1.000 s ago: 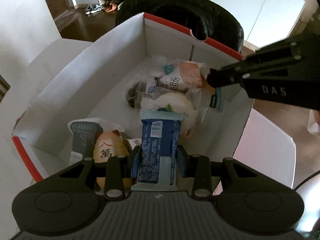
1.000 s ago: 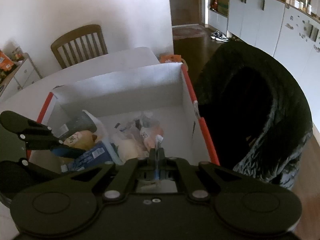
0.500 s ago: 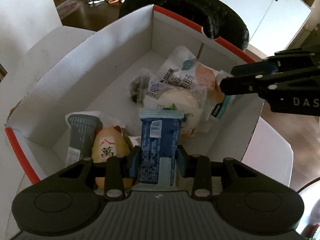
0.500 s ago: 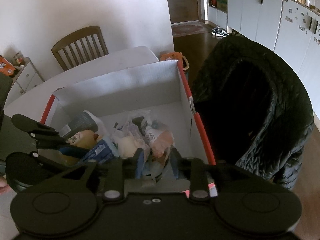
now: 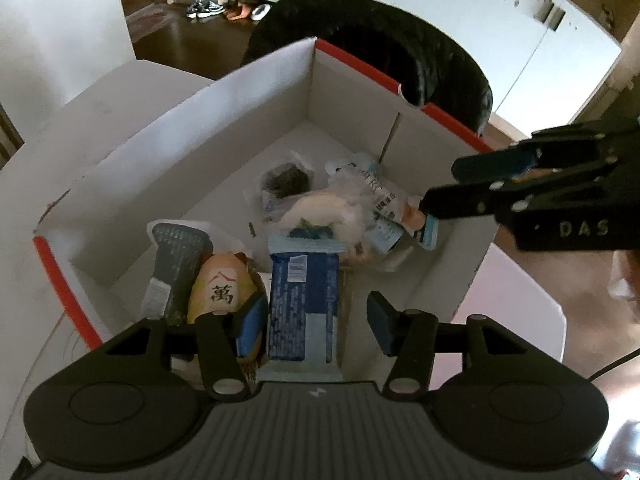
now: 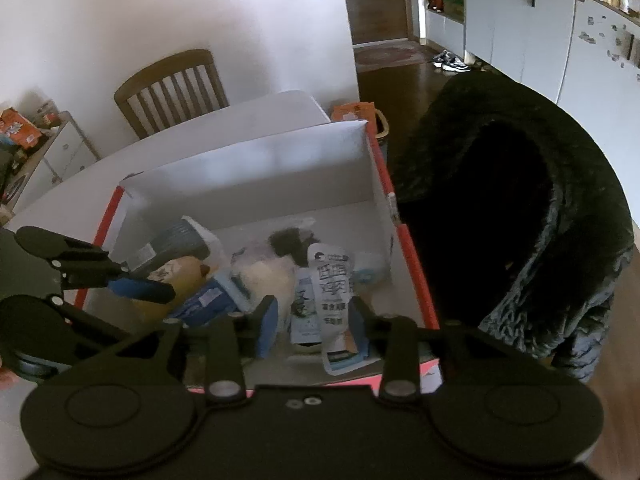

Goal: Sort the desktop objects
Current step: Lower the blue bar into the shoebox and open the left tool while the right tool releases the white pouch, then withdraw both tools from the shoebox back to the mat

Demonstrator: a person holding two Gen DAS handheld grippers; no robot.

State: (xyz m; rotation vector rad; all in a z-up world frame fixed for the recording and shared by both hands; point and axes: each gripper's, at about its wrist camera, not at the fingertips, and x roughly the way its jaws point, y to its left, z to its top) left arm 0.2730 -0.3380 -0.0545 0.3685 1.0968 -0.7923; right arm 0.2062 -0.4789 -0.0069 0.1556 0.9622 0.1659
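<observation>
A white cardboard box with a red rim (image 5: 352, 58) (image 6: 404, 232) stands on the white table and holds several snack packets. My left gripper (image 5: 316, 326) (image 6: 160, 304) hangs over its near corner. Its jaws are opening, and a blue packet (image 5: 304, 300) (image 6: 200, 302) stands loose between them, clear of the right pad. My right gripper (image 6: 312, 328) (image 5: 452, 188) is over the box's other side, jaws also opening. A white printed sausage packet (image 6: 330, 284) (image 5: 384, 200) lies between its fingers, not squeezed.
Also in the box are a yellow toy with black characters (image 5: 220, 288), a grey packet (image 5: 176, 260), a wrapped bun (image 5: 320, 210) and a dark snack bag (image 5: 286, 178). A black jacket (image 6: 500, 220) hangs just beyond the box. A wooden chair (image 6: 172, 88) stands behind the table.
Both grippers' jaws have spread apart. The left let go of the blue packet. The right released the sausage packet, which now lies lower in the box.
</observation>
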